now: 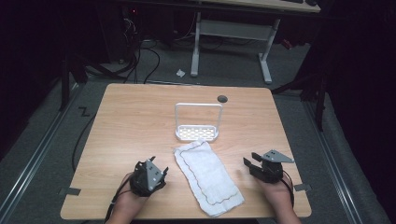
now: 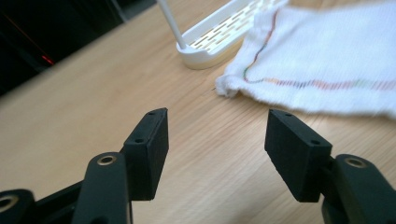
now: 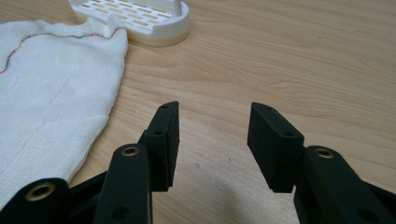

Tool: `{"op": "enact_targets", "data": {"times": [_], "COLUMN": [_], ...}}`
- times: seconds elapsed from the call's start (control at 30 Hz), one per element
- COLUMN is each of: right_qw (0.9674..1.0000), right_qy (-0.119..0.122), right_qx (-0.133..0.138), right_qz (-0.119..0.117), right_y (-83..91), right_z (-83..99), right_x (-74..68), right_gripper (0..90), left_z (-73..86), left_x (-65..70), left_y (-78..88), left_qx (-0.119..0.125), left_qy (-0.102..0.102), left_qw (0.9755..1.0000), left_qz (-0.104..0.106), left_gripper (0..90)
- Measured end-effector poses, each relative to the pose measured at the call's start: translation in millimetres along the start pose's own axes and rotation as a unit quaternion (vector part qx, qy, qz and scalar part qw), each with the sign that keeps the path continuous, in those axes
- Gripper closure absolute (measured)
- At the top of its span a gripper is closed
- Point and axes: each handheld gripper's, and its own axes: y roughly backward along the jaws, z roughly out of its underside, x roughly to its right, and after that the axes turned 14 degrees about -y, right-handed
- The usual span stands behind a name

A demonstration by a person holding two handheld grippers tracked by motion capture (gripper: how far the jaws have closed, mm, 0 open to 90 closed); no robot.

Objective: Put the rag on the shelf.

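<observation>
A white towel [image 1: 208, 176] with a coloured stitched border lies flat and folded long on the wooden table [image 1: 135, 116], between my two grippers. Just beyond its far end stands a white slotted rack [image 1: 197, 132] with a tall wire handle. My left gripper [image 1: 158, 167] hovers left of the towel, open, nothing between its jaws. My right gripper [image 1: 251, 159] sits right of the towel, also open and empty. In the left gripper view the towel [image 2: 327, 51] and rack [image 2: 219, 37] lie ahead to the right; in the right gripper view the towel [image 3: 51, 93] and rack [image 3: 140, 18] lie ahead to the left.
A round grey grommet [image 1: 222, 98] sits near the table's far edge. Behind the table stands a white desk frame [image 1: 231, 42] among floor cables. Bare wood stretches along the left and right sides of the table.
</observation>
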Motion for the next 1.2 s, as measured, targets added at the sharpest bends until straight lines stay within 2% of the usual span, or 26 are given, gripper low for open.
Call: {"op": "enact_targets", "data": {"times": [0.03,0.07,0.1,0.13,0.17,0.2,0.23,0.33,0.43,0.53,0.57,0.63,0.67,0.7,0.73,0.77,0.83,0.87,0.93,1.03,1.1,1.2], "right_qw": [1.0,1.0,1.0,1.0,1.0,1.0,1.0,1.0,0.999,0.996,0.9947,0.9925,0.9914,0.9914,0.9889,0.9889,0.9859,0.9848,0.9835,0.9812,0.9786,0.9722], "right_qy": [-0.001,-0.003,-0.002,-0.002,-0.003,-0.004,-0.002,0.004,0.015,0.028,0.036,0.053,0.059,0.059,0.07,0.07,0.09,0.096,0.098,0.103,0.106,0.119], "right_qx": [0.0,-0.001,0.0,0.002,0.003,0.003,0.002,-0.006,-0.027,-0.058,-0.069,-0.084,-0.092,-0.092,-0.109,-0.109,-0.115,-0.117,-0.12,-0.123,-0.127,-0.136], "right_qz": [0.0,0.0,-0.001,-0.001,-0.002,-0.003,-0.003,-0.007,-0.032,-0.061,-0.067,-0.072,-0.071,-0.071,-0.073,-0.073,-0.082,-0.084,-0.094,-0.107,-0.122,-0.149], "right_y": [0.4,1.1,1.3,1.6,1.7,1.6,1.2,-0.8,-4.7,-10.6,-12.8,-17.3,-19.8,-19.8,-26.4,-26.4,-29.6,-29.3,-28.0,-25.0,-22.2,-18.7], "right_z": [0.1,0.1,0.0,-0.2,-0.3,-0.4,-0.4,-0.2,1.0,3.7,4.3,5.6,6.4,6.4,9.3,9.3,12.6,12.8,14.1,18.0,21.6,27.7], "right_x": [0.3,0.8,1.5,1.8,1.8,1.3,0.5,-2.4,-9.7,-23.8,-28.7,-37.5,-41.2,-41.2,-46.9,-46.9,-54.0,-56.6,-60.2,-67.4,-75.1,-89.3], "right_gripper": [54.1,54.1,54.1,54.1,54.1,54.1,54.1,55.2,64.0,76.1,80.5,88.6,90.0,90.0,90.0,90.0,90.0,90.0,90.0,89.9,89.6,88.5], "left_z": [4.1,6.9,10.8,14.1,16.3,16.3,18.6,18.4,17.6,16.5,16.1,14.5,14.5,12.6,8.5,8.5,4.7,4.7,3.8,1.9,0.5,-2.4], "left_x": [-9.6,-14.7,-21.0,-25.5,-28.2,-28.2,-31.2,-29.1,-24.5,-18.6,-16.3,-10.4,-10.4,-6.9,0.1,0.1,10.3,10.3,15.4,16.9,17.7,20.2], "left_y": [0.1,-0.3,-0.6,-0.6,-0.4,-0.4,0.7,0.3,-3.0,-6.6,-8.0,-10.9,-10.9,-12.6,-14.4,-14.4,-17.4,-17.4,-20.6,-23.7,-26.0,-30.2], "left_qx": [0.01,0.014,0.017,0.019,0.019,0.019,0.021,0.021,0.014,0.003,-0.002,-0.012,-0.012,-0.016,-0.018,-0.018,-0.023,-0.023,-0.025,-0.024,-0.021,-0.021], "left_qy": [0.054,0.083,0.112,0.131,0.14,0.14,0.152,0.146,0.142,0.136,0.135,0.127,0.127,0.123,0.111,0.111,0.094,0.094,0.091,0.093,0.095,0.097], "left_qw": [0.9982,0.9958,0.9924,0.9899,0.9887,0.9887,0.9867,0.9871,0.9867,0.9859,0.9852,0.9855,0.9855,0.9849,0.986,0.986,0.9867,0.9867,0.9853,0.9841,0.9832,0.9819], "left_qz": [0.025,0.036,0.048,0.052,0.05,0.05,0.055,0.062,0.078,0.097,0.105,0.112,0.112,0.121,0.123,0.123,0.131,0.131,0.143,0.149,0.155,0.161], "left_gripper": [40.6,41.1,41.2,42.0,42.5,42.5,42.4,43.1,47.8,64.0,69.2,78.6,82.0,82.0,84.9,85.4,85.0,84.3,82.6,81.0,79.5,74.7]}}
